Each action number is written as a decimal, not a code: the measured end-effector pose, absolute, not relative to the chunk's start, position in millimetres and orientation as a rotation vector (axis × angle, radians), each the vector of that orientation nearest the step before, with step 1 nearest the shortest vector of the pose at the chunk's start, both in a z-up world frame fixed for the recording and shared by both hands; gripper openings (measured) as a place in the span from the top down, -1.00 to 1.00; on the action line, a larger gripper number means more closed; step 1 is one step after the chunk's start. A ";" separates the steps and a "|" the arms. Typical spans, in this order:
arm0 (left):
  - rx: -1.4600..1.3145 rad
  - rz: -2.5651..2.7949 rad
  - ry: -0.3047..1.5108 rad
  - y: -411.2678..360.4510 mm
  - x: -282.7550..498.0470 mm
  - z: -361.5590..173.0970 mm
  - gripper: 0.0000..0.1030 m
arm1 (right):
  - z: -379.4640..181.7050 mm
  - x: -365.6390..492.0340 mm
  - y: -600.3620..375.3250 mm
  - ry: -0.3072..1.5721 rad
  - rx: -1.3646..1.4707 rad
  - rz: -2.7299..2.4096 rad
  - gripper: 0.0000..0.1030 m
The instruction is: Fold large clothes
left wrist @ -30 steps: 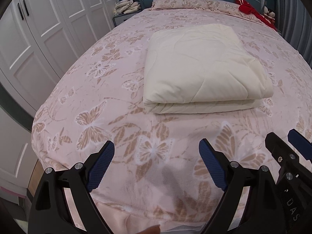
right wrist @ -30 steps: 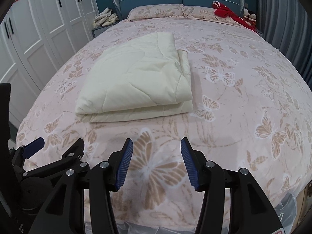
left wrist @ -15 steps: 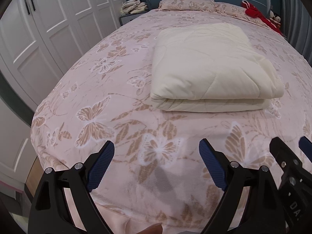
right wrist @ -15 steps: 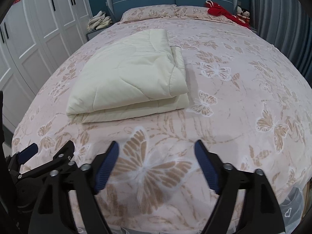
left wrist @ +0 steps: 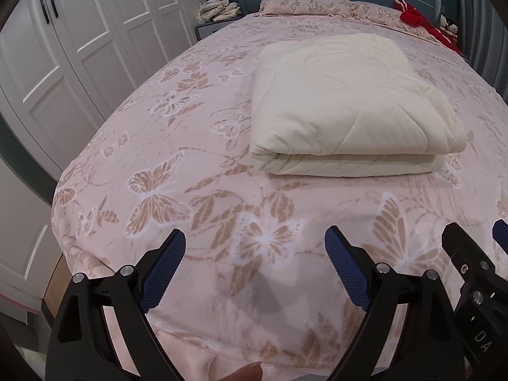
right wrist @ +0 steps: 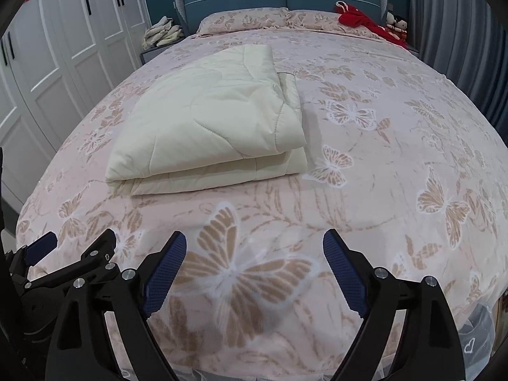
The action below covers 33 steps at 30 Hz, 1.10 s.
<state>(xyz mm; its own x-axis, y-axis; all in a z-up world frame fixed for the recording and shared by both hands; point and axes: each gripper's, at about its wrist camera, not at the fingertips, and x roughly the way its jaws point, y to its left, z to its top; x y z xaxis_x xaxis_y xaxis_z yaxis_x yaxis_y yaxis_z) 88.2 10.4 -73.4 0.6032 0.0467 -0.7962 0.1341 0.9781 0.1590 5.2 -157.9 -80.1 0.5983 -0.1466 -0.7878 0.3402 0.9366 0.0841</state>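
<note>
Cream quilt (left wrist: 349, 104) folded, unmoved | L fingers (left wrist: 255, 265) wide | R fingers (right wrist: 254, 268) widened, empty

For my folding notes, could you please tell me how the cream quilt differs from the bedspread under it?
The cream quilt is plain; the bedspread is pink with butterflies. The quilt is folded into a thick stack of layers; the bedspread lies spread flat over the bed. The quilt covers only part of the bedspread. Neither is held by a gripper.
</note>
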 end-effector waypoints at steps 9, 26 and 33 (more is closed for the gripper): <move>0.198 -0.044 0.917 15.8 83.7 -73.0 -0.69 | -78.3 1.7 -151.5 0.878 0.222 -0.290 -0.67; 0.187 -0.041 0.903 19.2 78.9 -69.7 -0.69 | -74.5 -3.4 -146.9 0.862 0.202 -0.302 -0.67; 0.188 -0.041 0.904 19.3 78.8 -69.1 -0.69 | -73.7 -3.8 -147.4 0.860 0.199 -0.301 -0.67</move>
